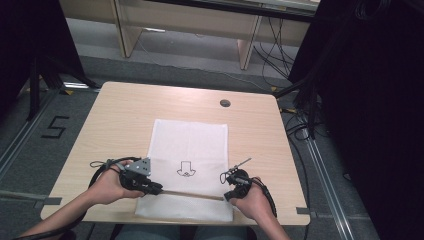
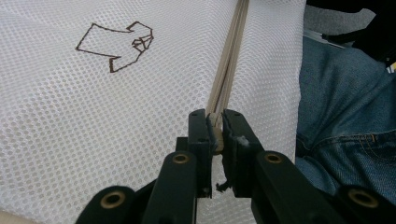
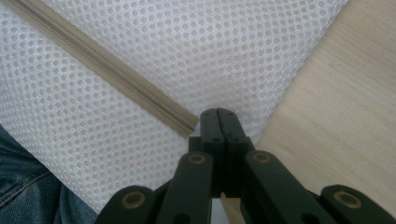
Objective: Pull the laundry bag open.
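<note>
Hands low at near edge: left gripper (image 2: 215, 122) clamps zipper pull (image 2: 215, 133); right gripper (image 3: 218, 114) fingers together.

Lab: floor rails (image 1: 320, 165), cables (image 1: 280, 37)

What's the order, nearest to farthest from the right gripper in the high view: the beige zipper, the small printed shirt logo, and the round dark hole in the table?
From the right gripper:
1. Beige zipper, right beside it, across the white mesh bag.
2. Brown printed shirt logo, mid-bag, toward the left.
3. Round dark hole, near the table's far edge.
</note>
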Action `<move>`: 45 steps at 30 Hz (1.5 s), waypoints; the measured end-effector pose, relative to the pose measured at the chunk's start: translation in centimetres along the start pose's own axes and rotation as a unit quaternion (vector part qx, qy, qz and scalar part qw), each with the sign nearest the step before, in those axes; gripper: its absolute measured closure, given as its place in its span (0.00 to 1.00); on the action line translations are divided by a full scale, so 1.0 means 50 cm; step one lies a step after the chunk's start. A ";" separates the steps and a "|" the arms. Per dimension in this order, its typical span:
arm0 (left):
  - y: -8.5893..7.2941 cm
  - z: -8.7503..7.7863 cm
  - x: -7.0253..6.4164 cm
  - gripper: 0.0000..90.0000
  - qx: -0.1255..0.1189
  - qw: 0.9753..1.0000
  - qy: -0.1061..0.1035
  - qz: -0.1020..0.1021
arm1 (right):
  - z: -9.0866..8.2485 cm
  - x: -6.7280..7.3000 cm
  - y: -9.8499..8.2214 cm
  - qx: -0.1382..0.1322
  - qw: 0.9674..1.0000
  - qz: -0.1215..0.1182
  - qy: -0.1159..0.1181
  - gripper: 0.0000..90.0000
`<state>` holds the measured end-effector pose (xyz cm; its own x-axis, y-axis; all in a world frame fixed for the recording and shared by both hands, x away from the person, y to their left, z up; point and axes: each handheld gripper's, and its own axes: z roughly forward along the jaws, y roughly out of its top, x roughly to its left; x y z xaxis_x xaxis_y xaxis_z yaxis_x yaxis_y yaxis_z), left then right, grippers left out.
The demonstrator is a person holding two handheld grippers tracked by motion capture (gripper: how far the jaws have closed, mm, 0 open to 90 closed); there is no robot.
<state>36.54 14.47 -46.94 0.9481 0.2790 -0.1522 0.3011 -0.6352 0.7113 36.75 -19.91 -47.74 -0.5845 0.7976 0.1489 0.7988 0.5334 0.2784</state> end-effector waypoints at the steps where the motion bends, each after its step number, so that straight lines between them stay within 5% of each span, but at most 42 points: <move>1: 0.000 0.000 0.000 0.91 0.000 1.000 0.001 0.000 | 0.000 0.000 0.000 0.000 1.000 0.000 0.000 1.00; 45: -0.036 -0.034 0.010 0.91 -0.007 1.000 0.013 -0.023 | 0.000 -0.001 0.001 -0.001 1.000 -0.005 0.002 1.00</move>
<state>36.29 16.96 -47.13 0.9305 0.3266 -0.1660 0.3420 -0.6119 0.7132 36.78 -19.92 -47.74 -0.5927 0.7913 0.1498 0.7927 0.5404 0.2819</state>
